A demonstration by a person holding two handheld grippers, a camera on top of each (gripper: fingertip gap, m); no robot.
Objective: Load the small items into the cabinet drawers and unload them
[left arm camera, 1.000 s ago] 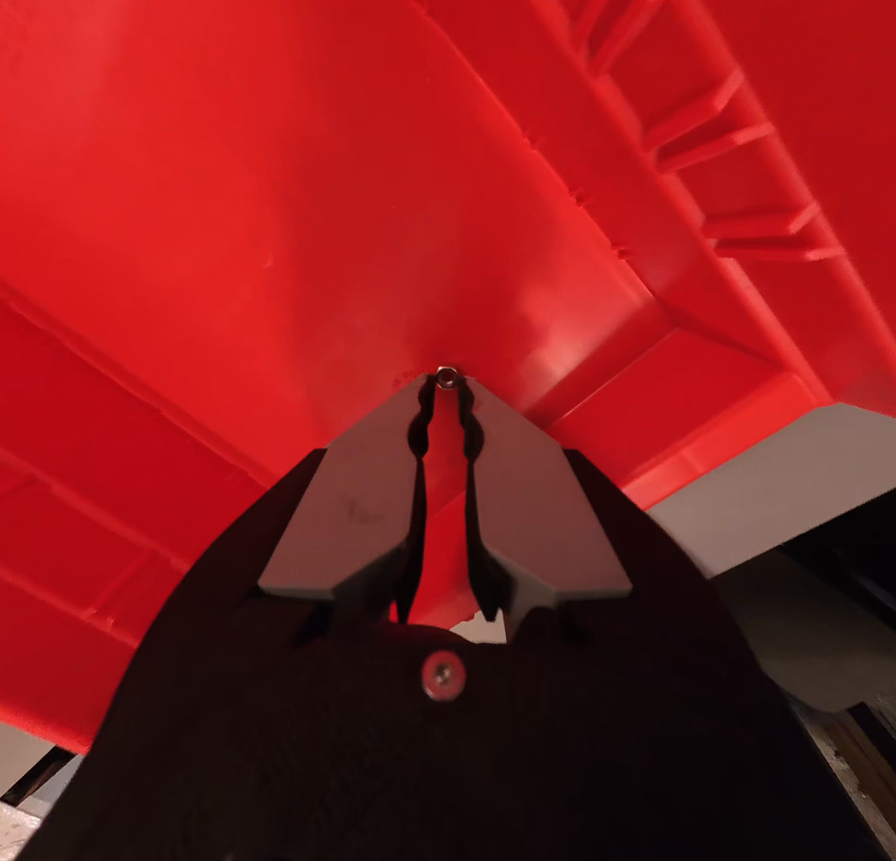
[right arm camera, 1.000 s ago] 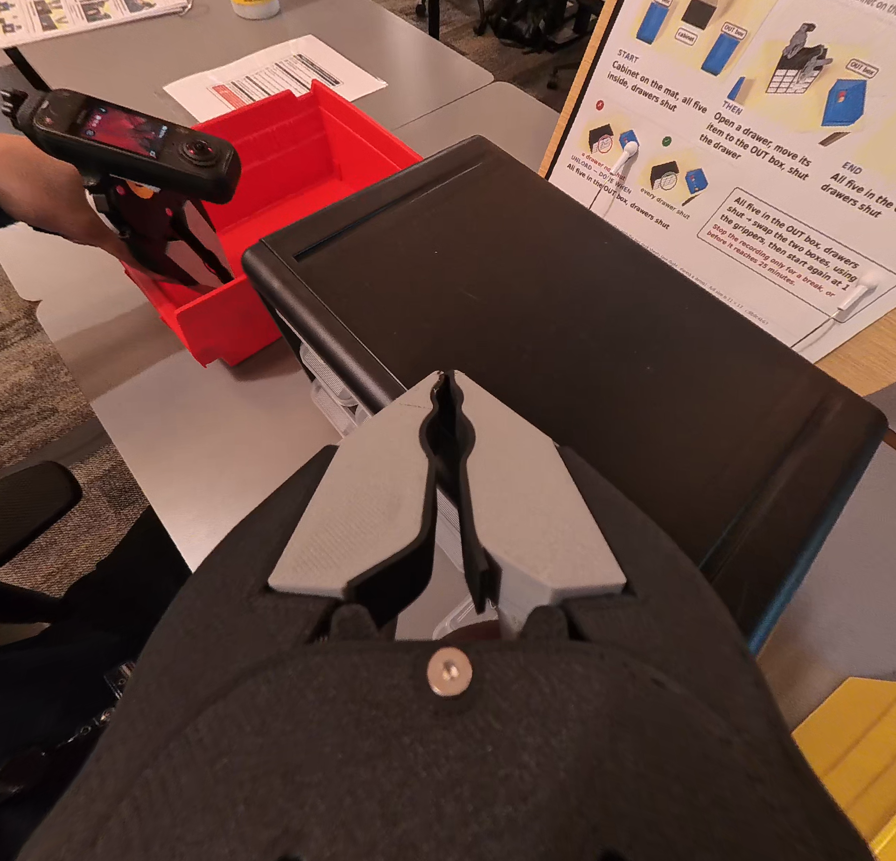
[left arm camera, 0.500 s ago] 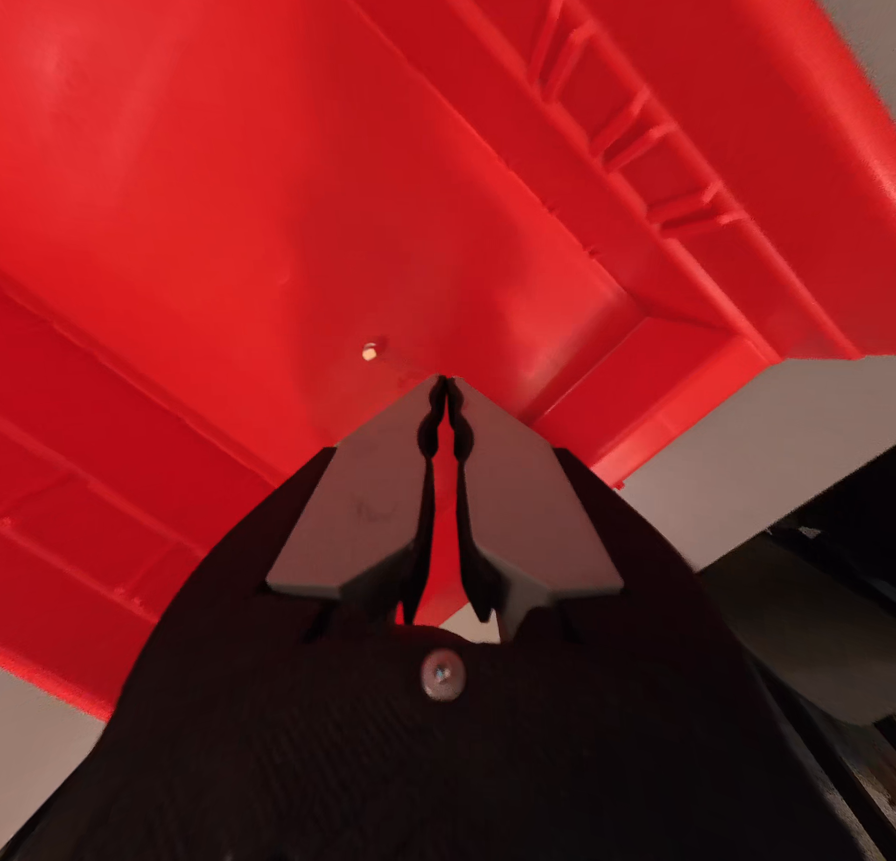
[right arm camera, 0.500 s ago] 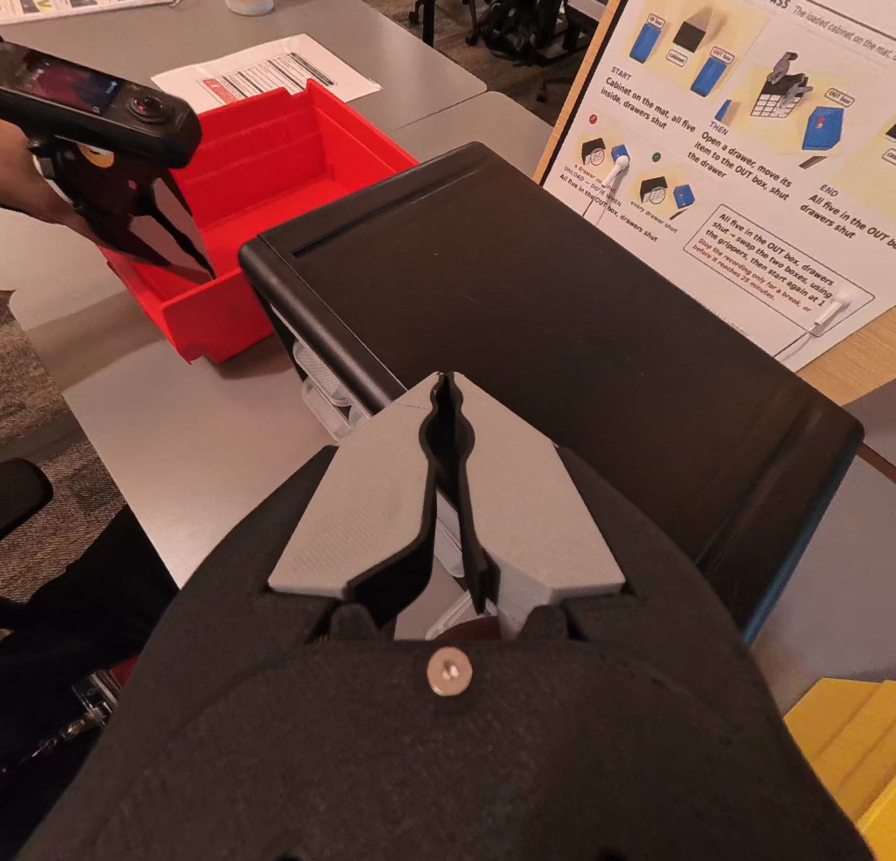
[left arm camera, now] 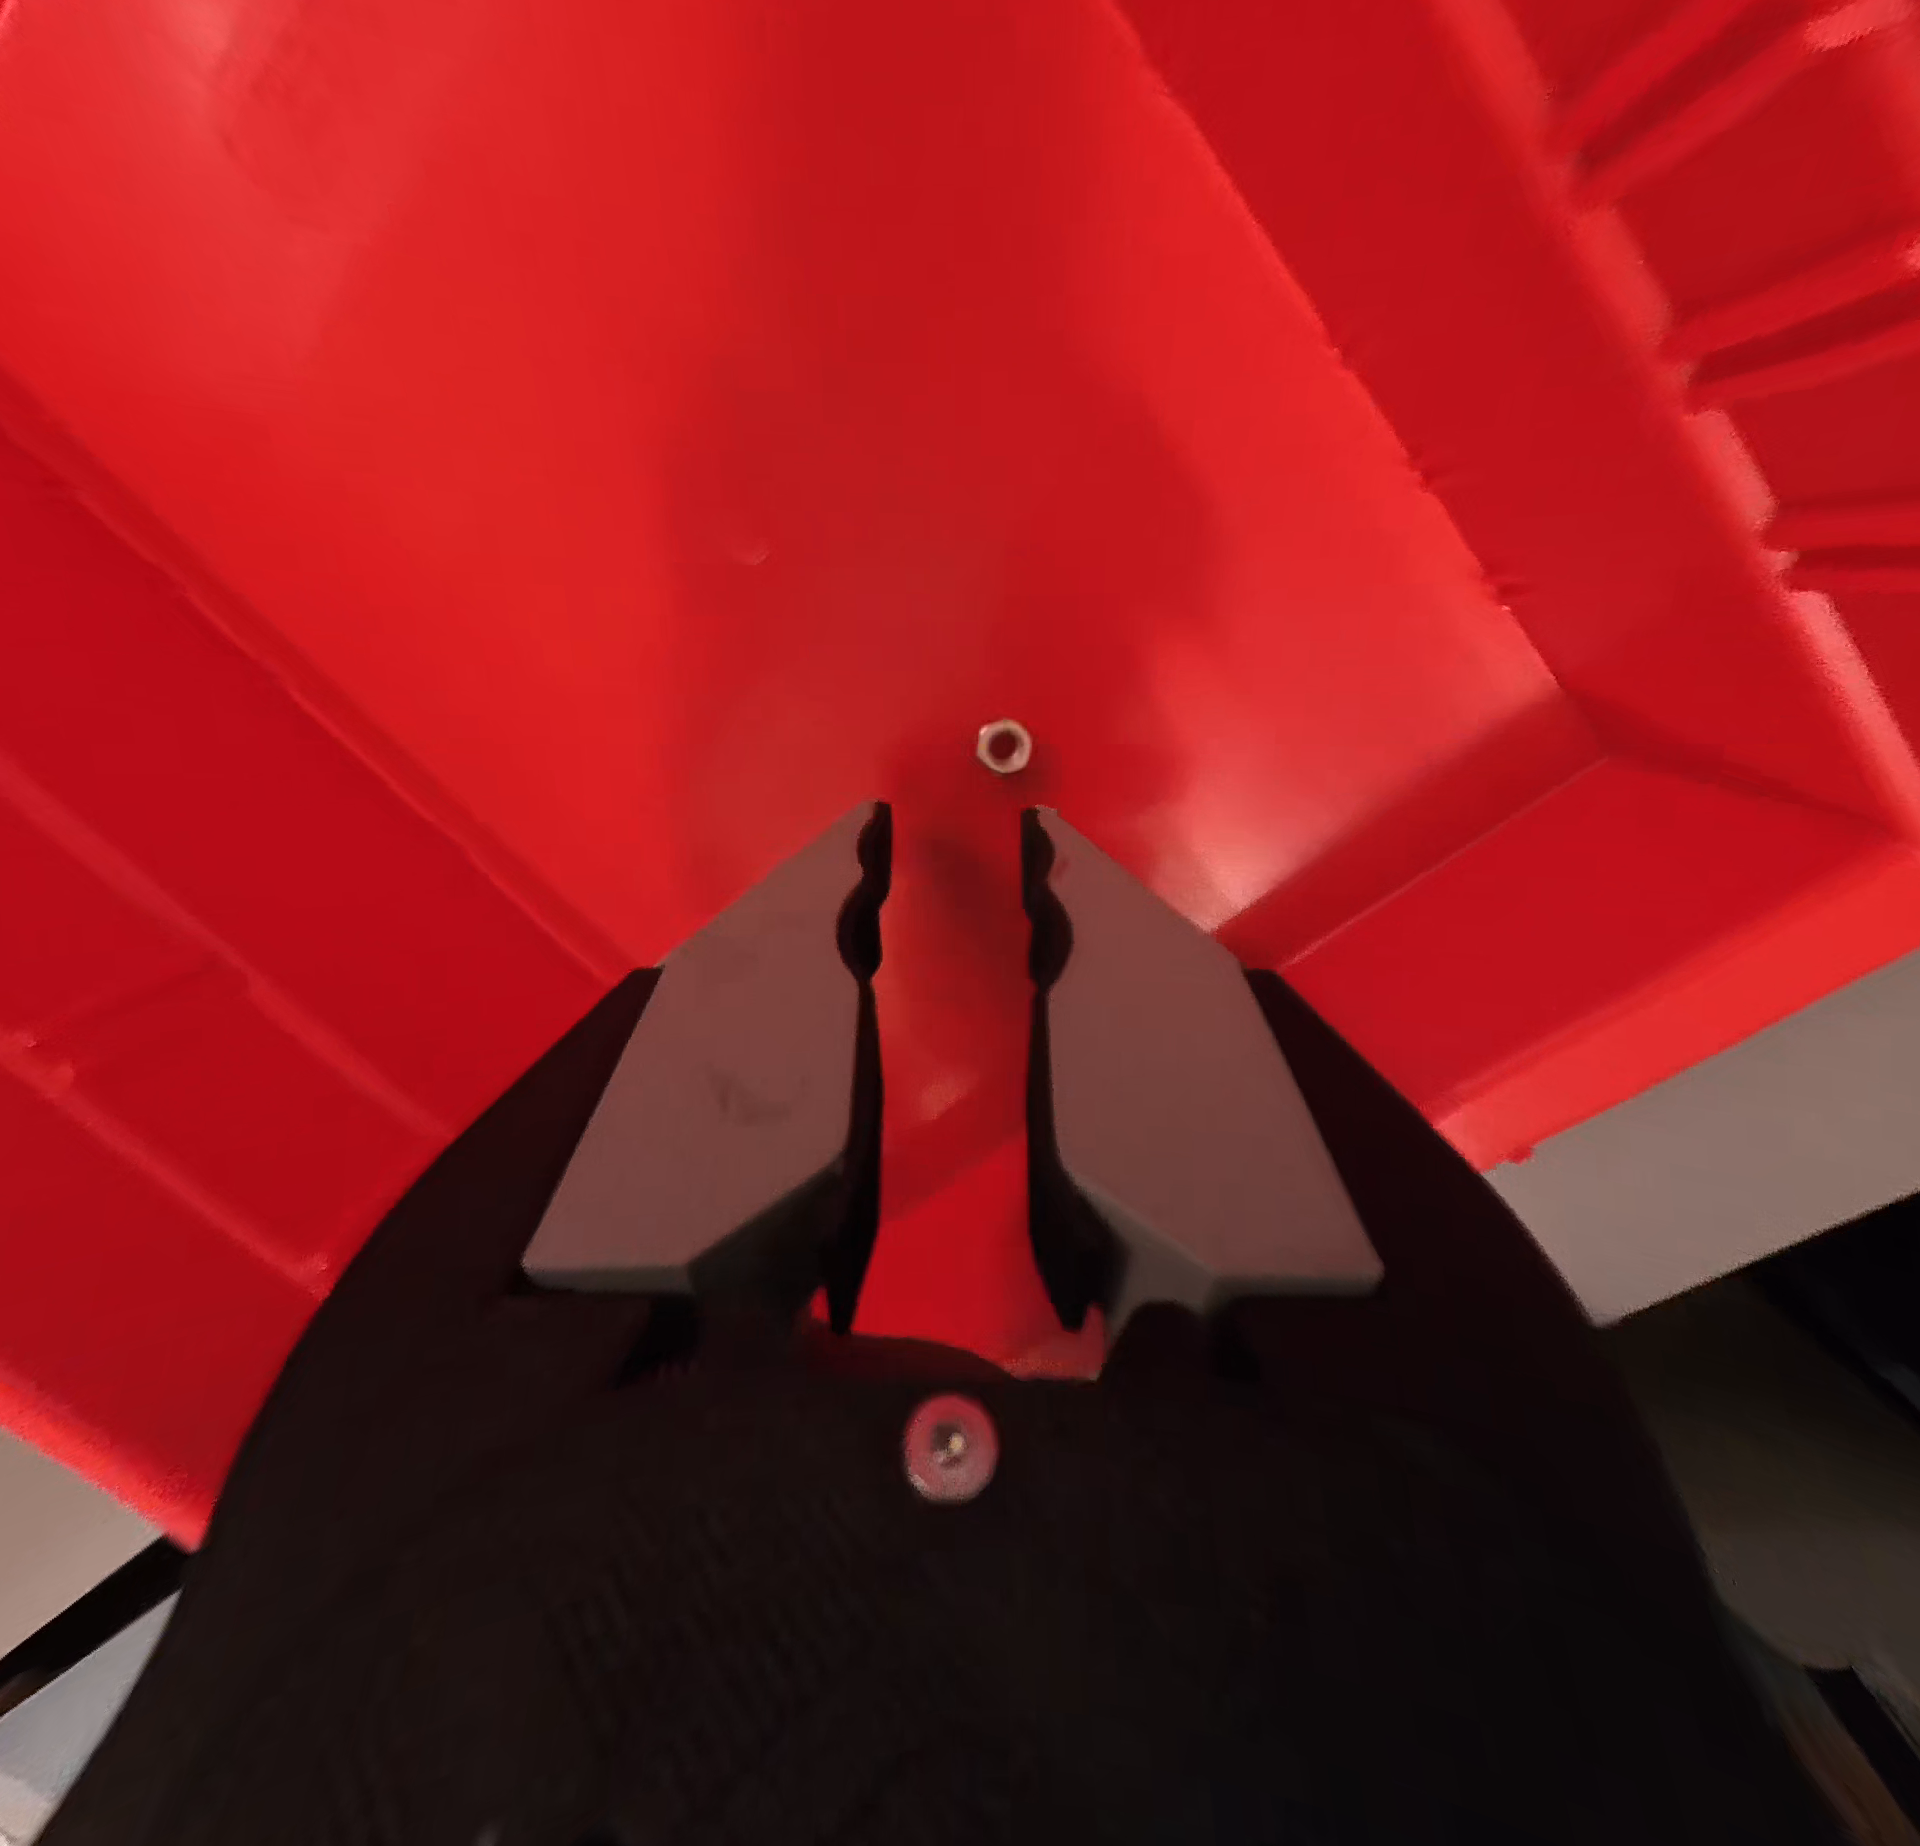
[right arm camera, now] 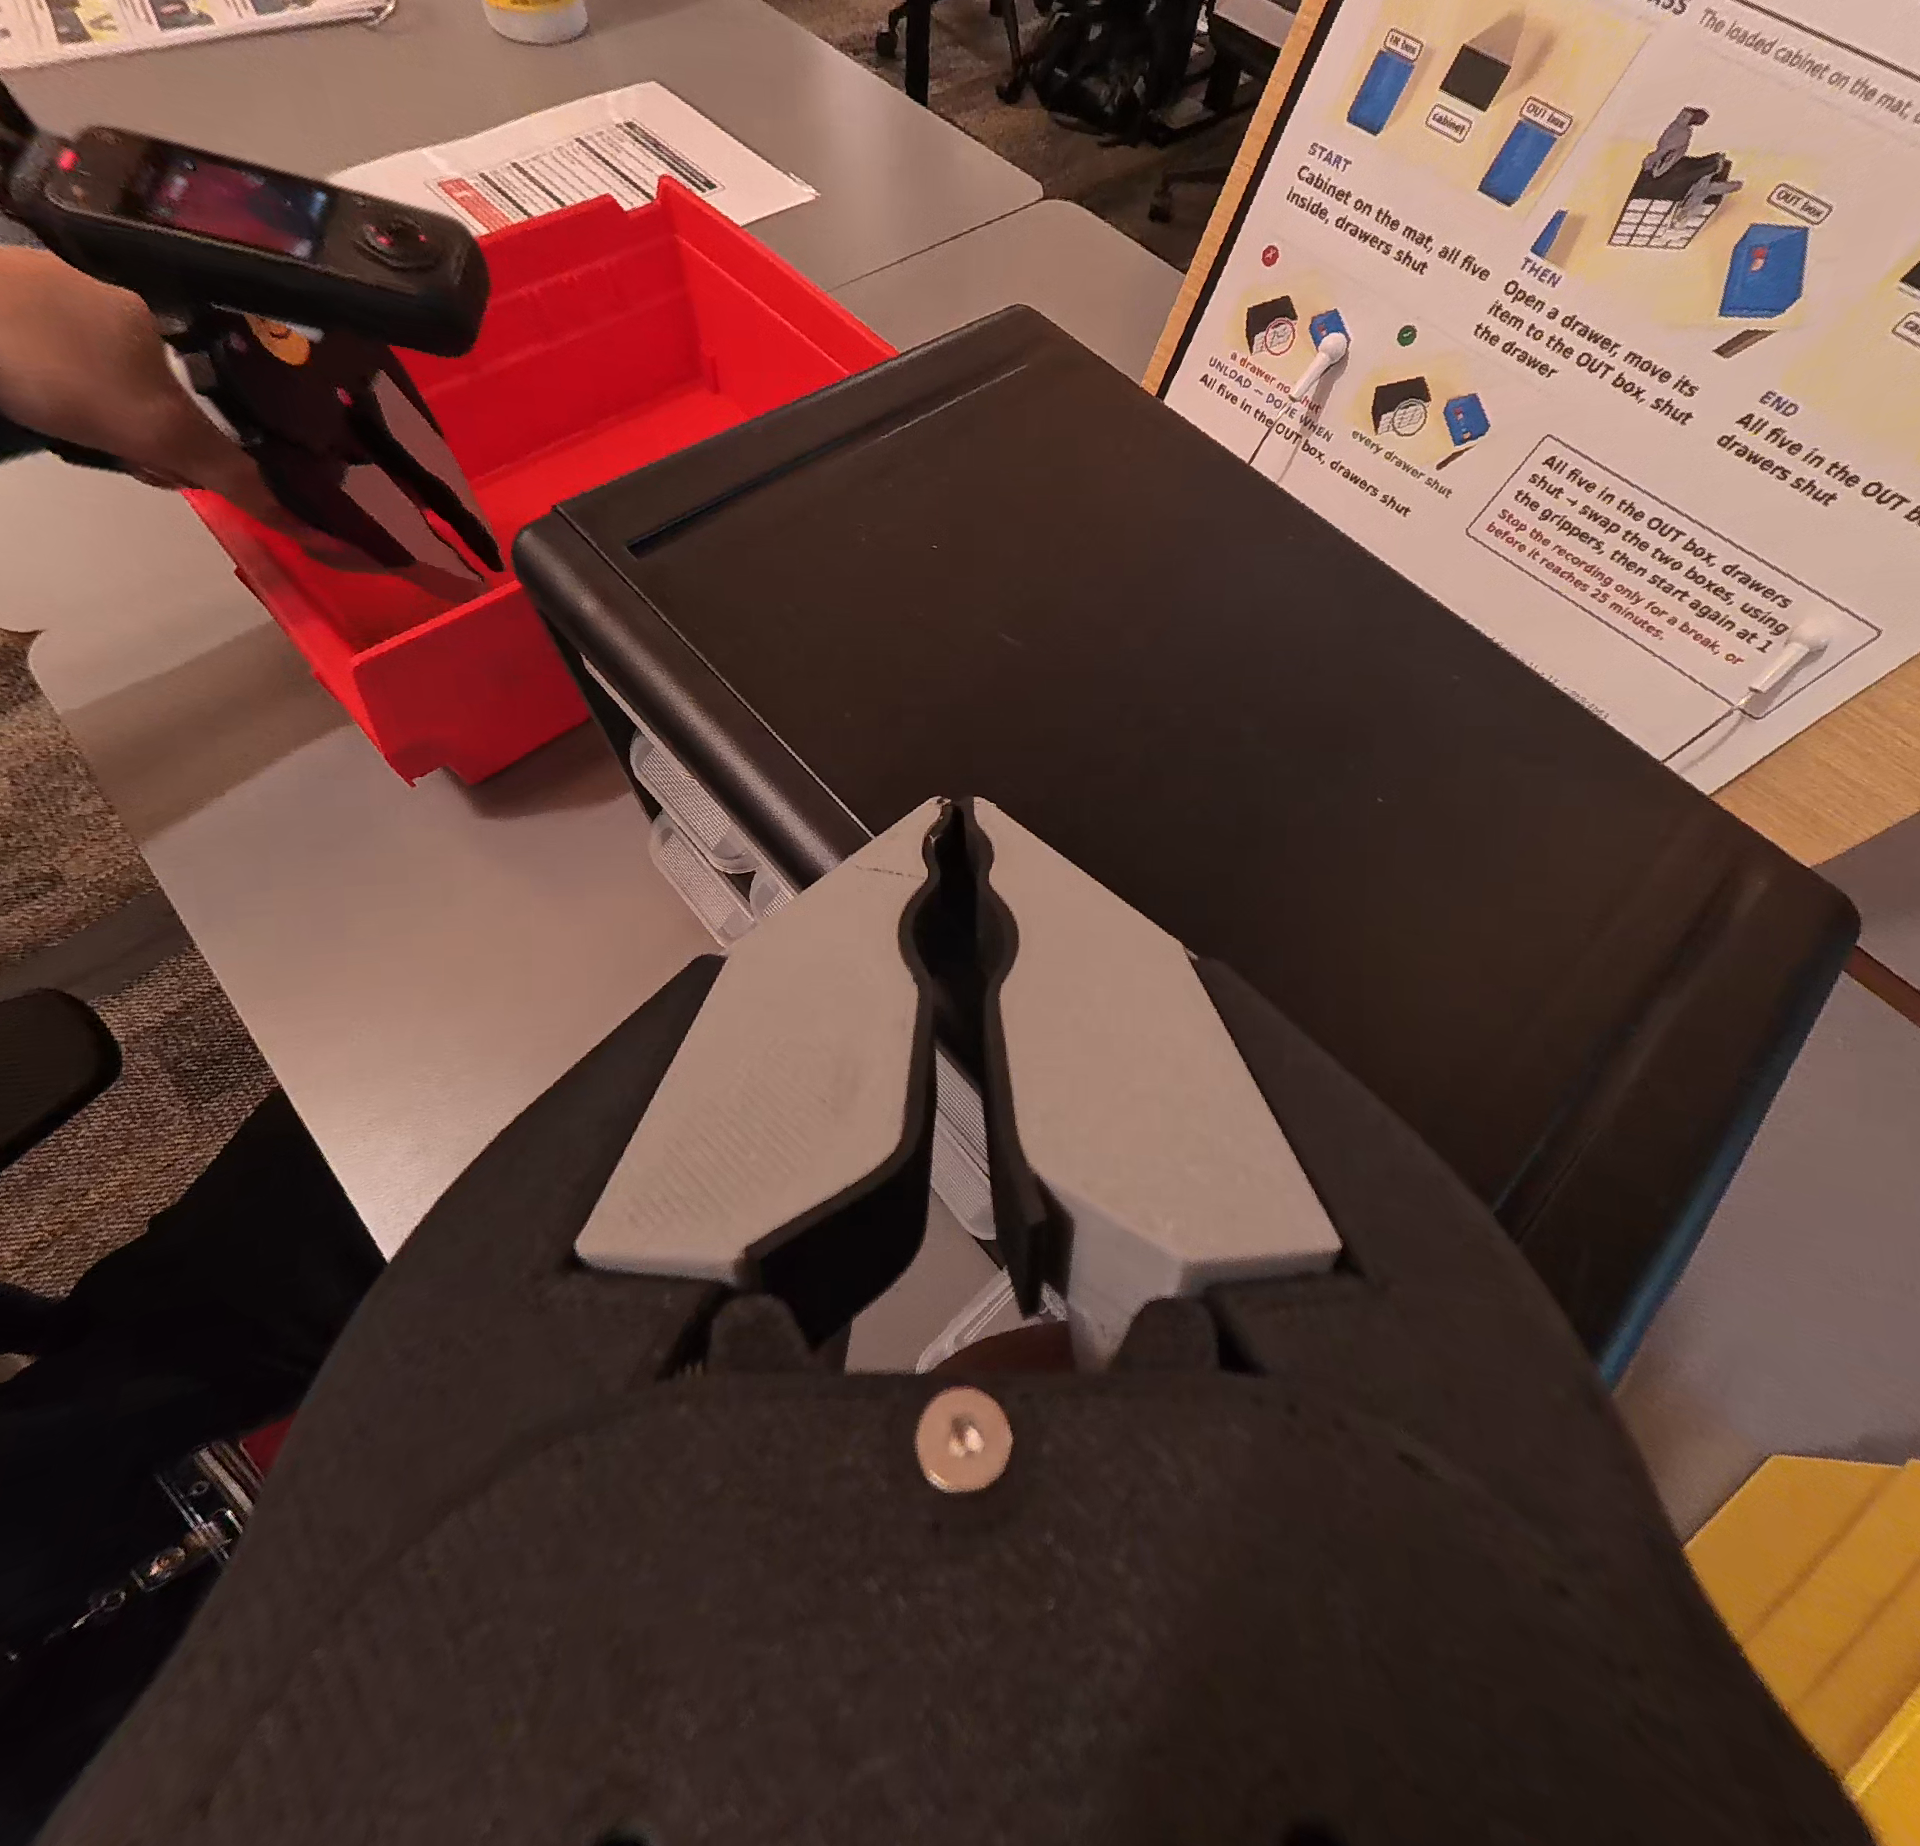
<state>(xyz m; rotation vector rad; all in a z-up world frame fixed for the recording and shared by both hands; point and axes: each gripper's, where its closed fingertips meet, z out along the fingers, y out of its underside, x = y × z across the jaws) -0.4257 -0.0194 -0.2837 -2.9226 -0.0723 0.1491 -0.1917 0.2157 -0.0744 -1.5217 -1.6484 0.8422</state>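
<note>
Nut (left arm camera: 1004,746) now lies loose on the red bin (left arm camera: 520,446) floor just past my left gripper (left arm camera: 954,811), whose jaws have spread after slipping off it; regrasp needed, right gripper (right arm camera: 956,809) pressed together, idle.

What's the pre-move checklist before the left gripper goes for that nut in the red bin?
1. Left gripper jaws open, nothing between the pads: ok.
2. Nut in view on the floor of the red bin, lying flat, hole up: ok.
3. Nut centred between the fingertips: not ok, it sits ahead of them, nearer the right fingertip.
4. Bin floor around the nut free of other items: ok.
5. Right gripper shut, over the black cabinet, away from the bin: ok.
6. Target drawer open: cannot tell.
</note>
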